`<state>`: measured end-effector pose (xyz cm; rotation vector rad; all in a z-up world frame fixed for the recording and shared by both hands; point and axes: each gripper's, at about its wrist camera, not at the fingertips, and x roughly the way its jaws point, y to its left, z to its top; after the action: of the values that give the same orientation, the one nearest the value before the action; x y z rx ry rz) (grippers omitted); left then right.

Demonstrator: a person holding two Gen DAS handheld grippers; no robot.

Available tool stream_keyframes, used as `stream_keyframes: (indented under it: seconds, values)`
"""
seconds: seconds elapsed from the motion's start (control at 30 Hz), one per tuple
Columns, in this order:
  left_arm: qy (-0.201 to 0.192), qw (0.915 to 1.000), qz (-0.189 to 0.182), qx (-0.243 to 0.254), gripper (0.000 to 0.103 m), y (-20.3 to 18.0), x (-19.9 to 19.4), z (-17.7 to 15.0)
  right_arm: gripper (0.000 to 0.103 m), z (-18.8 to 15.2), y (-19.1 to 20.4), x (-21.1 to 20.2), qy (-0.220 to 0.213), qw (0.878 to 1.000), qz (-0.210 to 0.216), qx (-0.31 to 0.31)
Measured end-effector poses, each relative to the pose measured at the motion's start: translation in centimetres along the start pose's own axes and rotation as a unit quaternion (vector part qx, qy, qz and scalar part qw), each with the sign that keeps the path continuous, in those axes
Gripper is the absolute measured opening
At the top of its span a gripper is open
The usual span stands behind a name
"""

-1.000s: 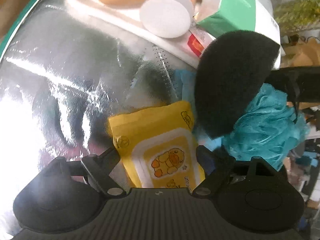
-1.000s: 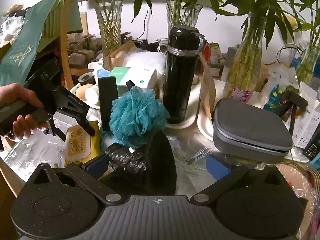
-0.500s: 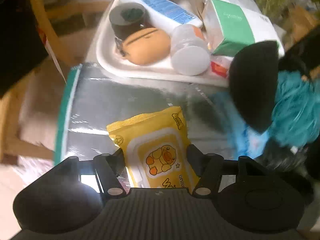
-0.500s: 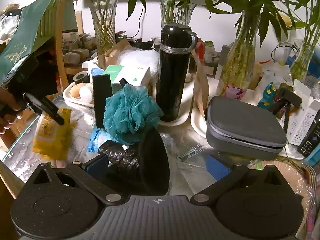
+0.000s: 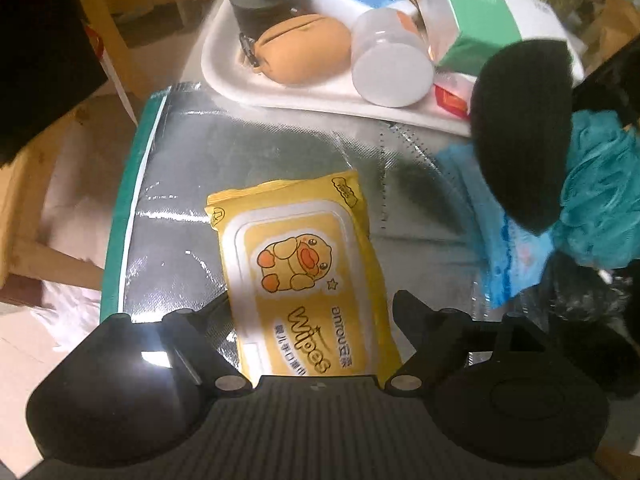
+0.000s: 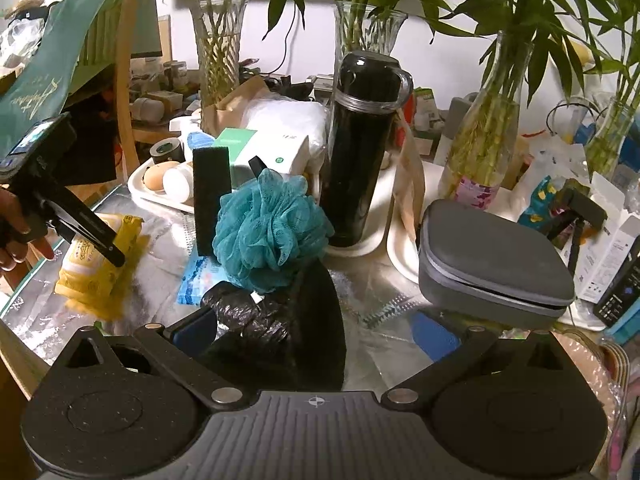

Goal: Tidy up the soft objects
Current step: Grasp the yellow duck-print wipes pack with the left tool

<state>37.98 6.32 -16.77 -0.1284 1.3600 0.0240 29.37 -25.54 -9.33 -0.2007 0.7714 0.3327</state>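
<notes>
A yellow wipes pack (image 5: 304, 272) lies flat on the silver table cover, between the fingers of my left gripper (image 5: 312, 298). Those jaws are opening, and a gap shows beside the right finger. From the right wrist view, the left gripper (image 6: 114, 254) points down over the pack (image 6: 88, 280) near the table's left edge. My right gripper (image 6: 316, 328) stands open around a black dome sponge (image 6: 320, 320) and a crumpled black bag (image 6: 248, 316), without pressing them. A teal loofah (image 6: 272, 236), an upright black sponge (image 6: 211, 200) and a blue packet (image 6: 198, 280) sit just beyond.
A white tray (image 5: 224, 76) holds a tan pouch (image 5: 300, 52), a white jar (image 5: 392, 68), a tape roll and a green-white box. A black flask (image 6: 364, 148), a grey case (image 6: 488, 268) and glass vases of bamboo stand behind. The teal-trimmed table edge (image 5: 124, 200) is at the left.
The left gripper tipped downward and pulled back, bringing the wipes pack left, away from the loofah. Its jaws narrowed on the pack, then widened. The right gripper stayed put.
</notes>
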Motion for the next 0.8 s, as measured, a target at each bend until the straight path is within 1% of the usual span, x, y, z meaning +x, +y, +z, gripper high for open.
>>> stream_keyframes:
  seconds: [0.17, 0.27, 0.33, 0.47, 0.53, 0.6, 0.67, 0.8]
  values:
    - [-0.012, 0.9980, 0.049, 0.037, 0.082, -2.0, 1.2, -0.5, 0.103, -0.1, 0.0, 0.1, 0.001, 1.000, 0.002, -0.003]
    - [-0.024, 0.9955, 0.068, 0.062, 0.078, -2.9, 1.4, -1.0, 0.103, -0.1, -0.1, 0.0, 0.003, 1.000, -0.002, -0.004]
    - [-0.032, 0.9948, 0.069, 0.068, 0.071, -2.7, 0.9, -1.3, 0.103, -0.2, -0.3, 0.0, 0.002, 1.000, -0.002, -0.002]
    - [-0.048, 0.9917, 0.068, 0.098, 0.068, -2.9, 0.8, -2.1, 0.103, -0.4, -0.6, 0.0, 0.004, 1.000, -0.008, 0.004]
    - [-0.050, 0.9915, 0.066, 0.100, 0.064, -2.7, 0.5, -2.2, 0.103, -0.5, -0.7, 0.1, 0.007, 1.000, -0.010, 0.006]
    - [-0.046, 0.9928, 0.060, 0.094, 0.064, -2.4, 0.1, -2.2, 0.103, -0.7, -0.7, 0.1, 0.006, 1.000, -0.009, 0.006]
    - [-0.046, 0.9939, 0.045, 0.089, 0.064, -2.1, -0.4, -2.3, 0.103, -0.7, -0.6, 0.2, 0.006, 1.000, -0.004, 0.001]
    - [-0.067, 0.9926, 0.034, 0.095, 0.064, -2.2, -2.3, -3.0, 0.103, -1.1, -0.4, 0.1, -0.001, 1.000, 0.004, -0.014]
